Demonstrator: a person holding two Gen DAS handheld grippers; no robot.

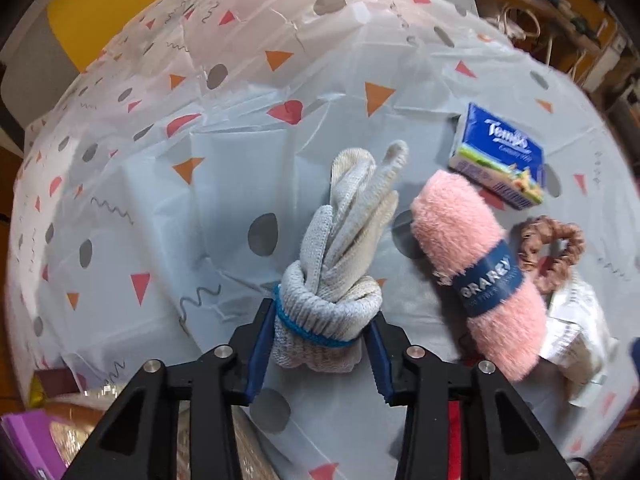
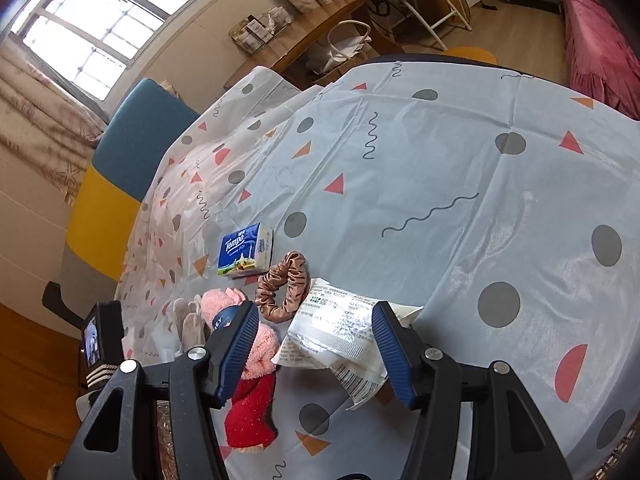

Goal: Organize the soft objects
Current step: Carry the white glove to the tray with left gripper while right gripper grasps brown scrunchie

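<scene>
As I see it: left gripper [image 1: 320, 344] clamped on grey gloves [image 1: 340, 264], bundled, blue-banded cuff.
Beside gloves: pink yarn [image 1: 476, 276].
Right gripper [image 2: 316, 352]: apart, empty.
Hidden: red plush [image 2: 252, 412] partly.

"Tempo" on tissue pack [image 2: 245, 251]; possibly "GRAREY" on yarn band [image 1: 490, 283]

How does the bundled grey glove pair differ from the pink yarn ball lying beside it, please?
The glove bundle is grey ribbed knit with a blue band near its cuff; the yarn ball is fluffy pink with a dark blue paper label. The glove bundle sits between the jaws of the left hand-held gripper; the yarn ball lies free, untouched. The gloves splay into separate fingers; the yarn is one smooth roll. Both rest on the patterned tablecloth.
</scene>
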